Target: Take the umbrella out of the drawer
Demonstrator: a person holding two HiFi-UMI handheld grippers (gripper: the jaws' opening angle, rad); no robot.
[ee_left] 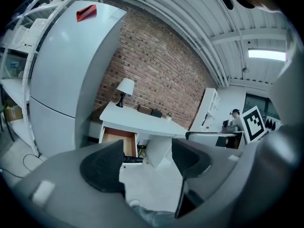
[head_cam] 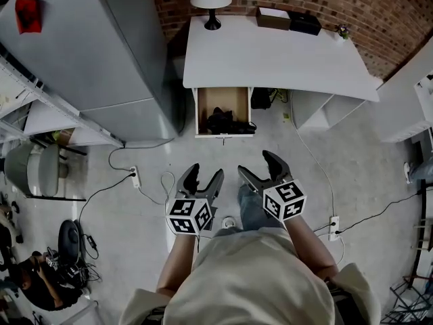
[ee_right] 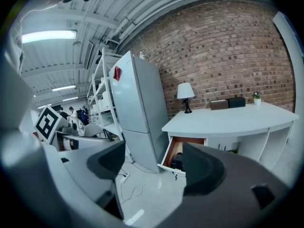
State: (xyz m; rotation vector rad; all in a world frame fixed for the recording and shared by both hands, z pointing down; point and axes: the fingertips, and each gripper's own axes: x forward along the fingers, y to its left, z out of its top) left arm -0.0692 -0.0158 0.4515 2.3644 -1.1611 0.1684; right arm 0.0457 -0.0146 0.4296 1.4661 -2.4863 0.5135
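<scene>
Nearest the lens, the person's pale shirt fills the lower frame. Both forearms reach forward, so the left gripper and the right gripper sit side by side, angled slightly down toward the furniture ahead. Both pairs of jaws stand wide apart and released. Each gripper view shows only floor and distant furniture between the pads, so nothing is grasped; the spread probably readies them for a bulky, soft target. That target, the umbrella, lies as a dark folded bundle in the front part of the open drawer, with a dark end seeming to poke past the drawer's front lip. The drawer is pulled out from under the left end of the white desk. The desktop overhangs its rear, while the front half, where the umbrella rests, is open from above. Both grippers are well apart from it, which suggests the approach is under way and no reach has begun. The refrigerator stands just beside the drawer on its left and would crowd an approach from that side, whereas the right side opens toward the desk's knee space. A power strip and trailing cables lie on the floor to the left of the direct path, which itself looks unobstructed.
</scene>
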